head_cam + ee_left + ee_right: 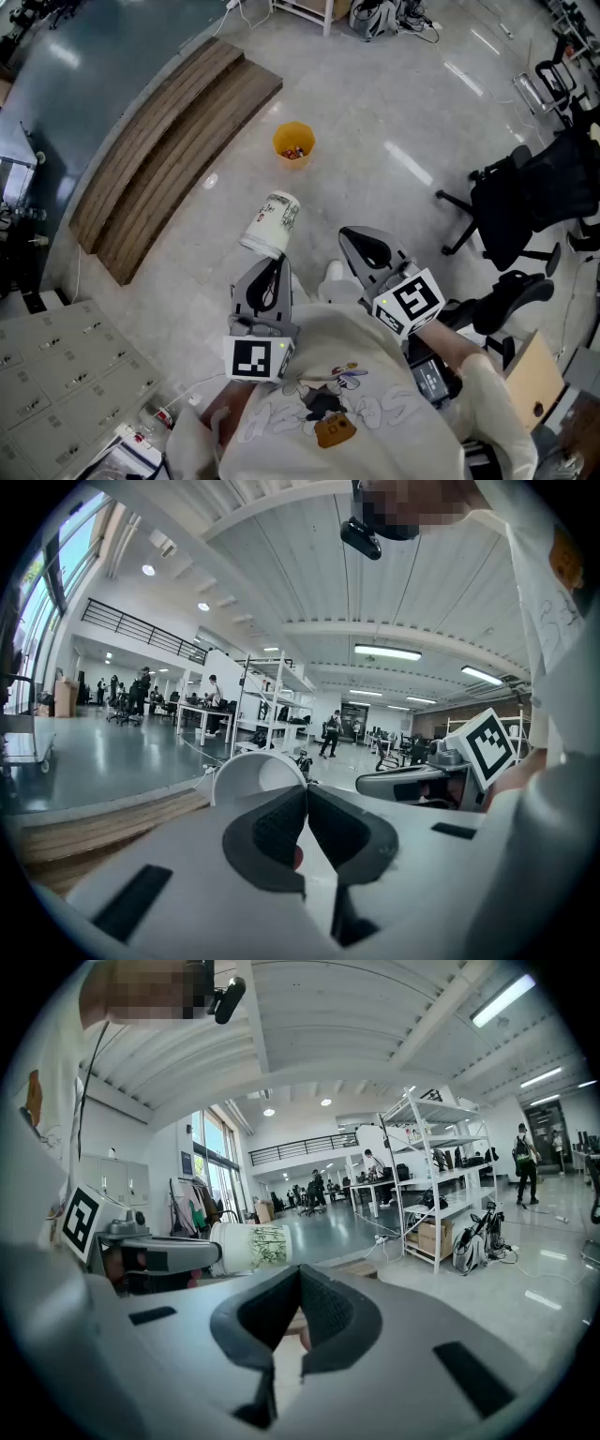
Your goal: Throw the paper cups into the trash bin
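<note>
You are pinching the paper cup [270,225] by its wall, the left gripper [274,261] jaws clamped on it; the right gripper [361,242] jaws are sitting together, empty; releasing well short of the trash bin [293,143] is risking a miss.

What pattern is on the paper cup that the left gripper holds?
The paper cup is white with a green bamboo-like leaf print, best seen in the right gripper view.
</note>
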The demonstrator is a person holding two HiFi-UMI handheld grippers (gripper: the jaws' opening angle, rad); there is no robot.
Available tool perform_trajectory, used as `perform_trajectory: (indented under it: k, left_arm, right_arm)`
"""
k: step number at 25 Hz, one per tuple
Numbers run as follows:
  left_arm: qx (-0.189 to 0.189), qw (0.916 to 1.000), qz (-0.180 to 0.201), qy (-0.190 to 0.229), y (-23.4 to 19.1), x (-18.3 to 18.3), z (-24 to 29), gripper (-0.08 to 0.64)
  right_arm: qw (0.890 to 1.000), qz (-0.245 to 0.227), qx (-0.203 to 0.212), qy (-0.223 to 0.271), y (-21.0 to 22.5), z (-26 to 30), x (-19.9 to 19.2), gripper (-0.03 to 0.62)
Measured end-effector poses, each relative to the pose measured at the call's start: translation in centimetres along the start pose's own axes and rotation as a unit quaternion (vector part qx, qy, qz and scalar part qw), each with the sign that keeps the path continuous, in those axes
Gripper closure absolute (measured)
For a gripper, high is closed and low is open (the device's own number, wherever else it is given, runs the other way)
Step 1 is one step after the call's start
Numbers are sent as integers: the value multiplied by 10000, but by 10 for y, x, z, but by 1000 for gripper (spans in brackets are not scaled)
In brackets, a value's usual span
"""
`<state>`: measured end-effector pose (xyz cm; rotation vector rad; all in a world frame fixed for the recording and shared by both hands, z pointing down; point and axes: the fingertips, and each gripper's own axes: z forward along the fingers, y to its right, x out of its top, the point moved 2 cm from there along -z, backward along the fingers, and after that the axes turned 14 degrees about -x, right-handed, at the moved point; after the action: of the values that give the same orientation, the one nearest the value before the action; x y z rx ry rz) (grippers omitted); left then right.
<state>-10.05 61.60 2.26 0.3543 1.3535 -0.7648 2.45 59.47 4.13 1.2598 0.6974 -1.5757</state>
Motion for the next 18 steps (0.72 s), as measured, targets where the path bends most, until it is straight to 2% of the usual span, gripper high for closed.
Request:
perform_trajectory:
  k: [4, 9, 14, 18]
  left_arm:
    - [0, 10000, -49, 68, 10, 1, 8, 540]
    - [-64, 9998, -72, 152, 16, 3, 17, 540]
    - [-31, 9998, -78, 164, 21, 7, 27, 540]
    - [14, 10000, -70, 63, 28, 5, 39, 540]
  right_arm:
    - [9999, 117, -57, -17, 12, -9, -2, 588]
    - [10000, 21, -46, 40, 19, -17, 1, 588]
    - [9993, 230, 264, 149, 25, -28, 9, 586]
    - [9994, 208, 244, 158, 44, -36, 7, 586]
